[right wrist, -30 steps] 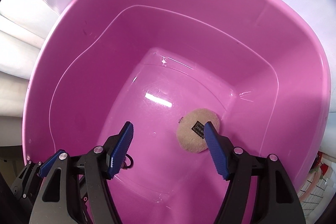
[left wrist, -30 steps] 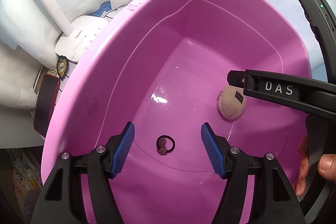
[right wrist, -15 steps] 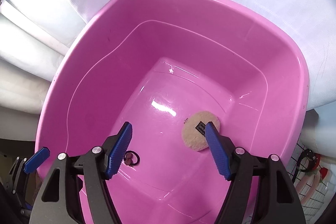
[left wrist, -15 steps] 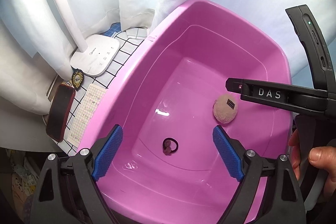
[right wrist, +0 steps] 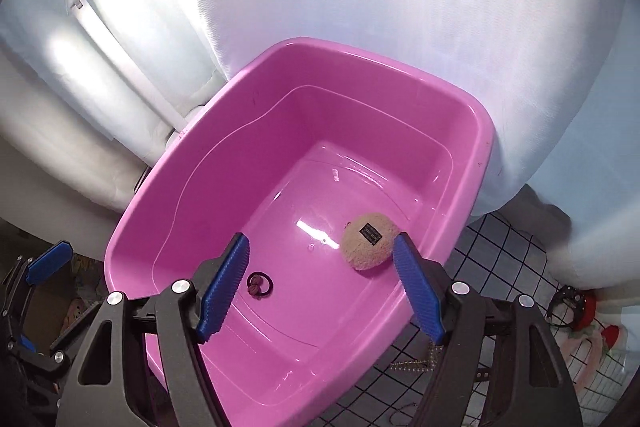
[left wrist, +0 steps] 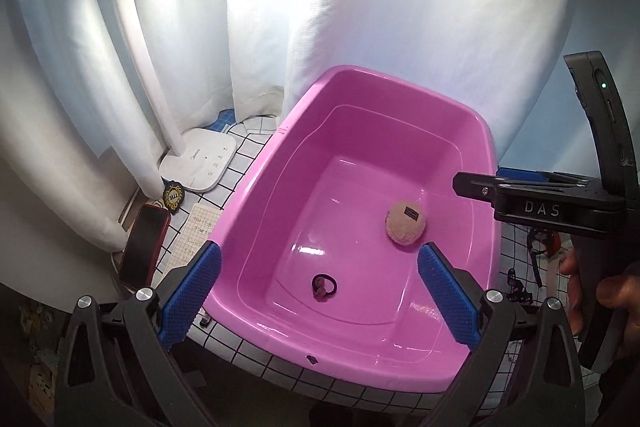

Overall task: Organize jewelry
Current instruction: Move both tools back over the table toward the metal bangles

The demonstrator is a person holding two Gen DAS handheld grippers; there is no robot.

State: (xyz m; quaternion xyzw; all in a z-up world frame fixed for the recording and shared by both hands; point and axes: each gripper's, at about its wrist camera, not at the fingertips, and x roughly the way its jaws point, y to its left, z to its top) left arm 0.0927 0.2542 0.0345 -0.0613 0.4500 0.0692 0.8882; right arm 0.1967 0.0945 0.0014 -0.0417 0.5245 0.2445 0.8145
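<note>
Small print on the paper slip (left wrist: 199, 231) unreadable, red-and-black item (right wrist: 573, 308) half hidden behind right gripper (right wrist: 320, 291) arm

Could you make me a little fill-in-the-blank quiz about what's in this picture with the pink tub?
1. The pink tub holds ____ items.
2. The fuzzy beige puff bears a small ____ label.
3. The dark hair tie lies on the tub's ____.
4. Neither the left tongs nor the right tongs hold ____.

Missing words: two; black; floor; anything
</note>
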